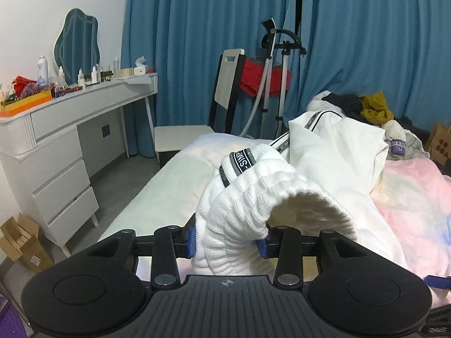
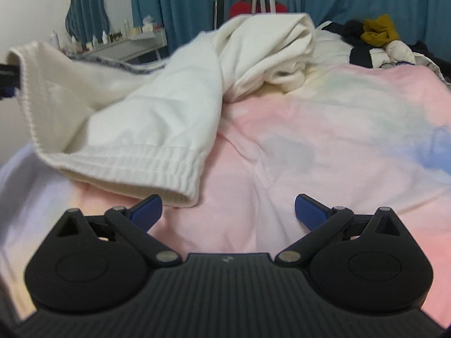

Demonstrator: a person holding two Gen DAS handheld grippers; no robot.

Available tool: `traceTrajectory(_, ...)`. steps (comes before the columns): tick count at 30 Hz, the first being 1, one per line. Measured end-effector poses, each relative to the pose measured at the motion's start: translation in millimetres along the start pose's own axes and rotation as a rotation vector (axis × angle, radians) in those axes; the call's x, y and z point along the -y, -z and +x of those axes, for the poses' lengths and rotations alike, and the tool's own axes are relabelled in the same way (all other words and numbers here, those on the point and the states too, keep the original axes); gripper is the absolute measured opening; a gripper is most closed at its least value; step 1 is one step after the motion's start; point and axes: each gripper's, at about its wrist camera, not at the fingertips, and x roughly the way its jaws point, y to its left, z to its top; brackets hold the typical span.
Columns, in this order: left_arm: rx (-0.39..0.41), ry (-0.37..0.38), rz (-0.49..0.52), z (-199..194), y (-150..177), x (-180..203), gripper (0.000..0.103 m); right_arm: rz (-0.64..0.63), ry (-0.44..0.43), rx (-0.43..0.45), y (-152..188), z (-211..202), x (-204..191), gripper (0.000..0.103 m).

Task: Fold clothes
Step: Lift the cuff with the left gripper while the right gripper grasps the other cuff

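White ribbed waistband [image 1: 239, 197] of a pair of sweatpants [image 1: 335, 152] is pinched between the blue pads of the left gripper [image 1: 227, 243], lifted above the bed.

Ribbed knit bunches in that narrow grip, a grey drawstring [image 1: 243, 160] with lettering looping over its top, while the rest of the white garment trails away across the pastel pink bedsheet [image 2: 324, 146] toward the far edge of the bed. In the right wrist view, one ribbed cuff [image 2: 141, 174] lies flat on the sheet just beside the left fingertip [image 2: 148, 209] of the right gripper [image 2: 228, 211], whose jaws stand wide with nothing between them. A heap of dark, mustard and grey clothes [image 1: 372, 109] sits at the bed's far right corner. Beyond the bed's left edge stand a white dressing table [image 1: 70, 124] and blue curtains [image 1: 197, 42].
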Motion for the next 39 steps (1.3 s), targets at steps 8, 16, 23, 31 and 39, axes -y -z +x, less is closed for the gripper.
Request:
traceTrajectory(8,-0.031,-0.024,0.005,17.7,4.1,-3.3,0.043,-0.108,0.008,0.188,-14.4,2.6,-22.0,0.076)
traceTrajectory(16,-0.07,-0.036,0.005,25.2,6.7,-4.0,0.044,-0.114,-0.023,0.2,-15.7,9.7,-23.5,0.054)
traceTrajectory(23,-0.075,-0.043,0.0,23.2,7.4,-7.9,0.046,-0.152,-0.027,0.205,-19.4,-1.8,-40.0,0.023)
traceTrajectory(31,-0.098,-0.073,-0.006,17.2,8.2,-14.2,0.059,-0.056,-0.051,0.321,-44.6,-50.0,-39.8,0.013)
traceTrajectory(39,-0.12,-0.05,0.03,2.0,11.2,-14.0,0.083,-0.08,-0.04,0.481,-51.6,-102.3,-47.2,0.013)
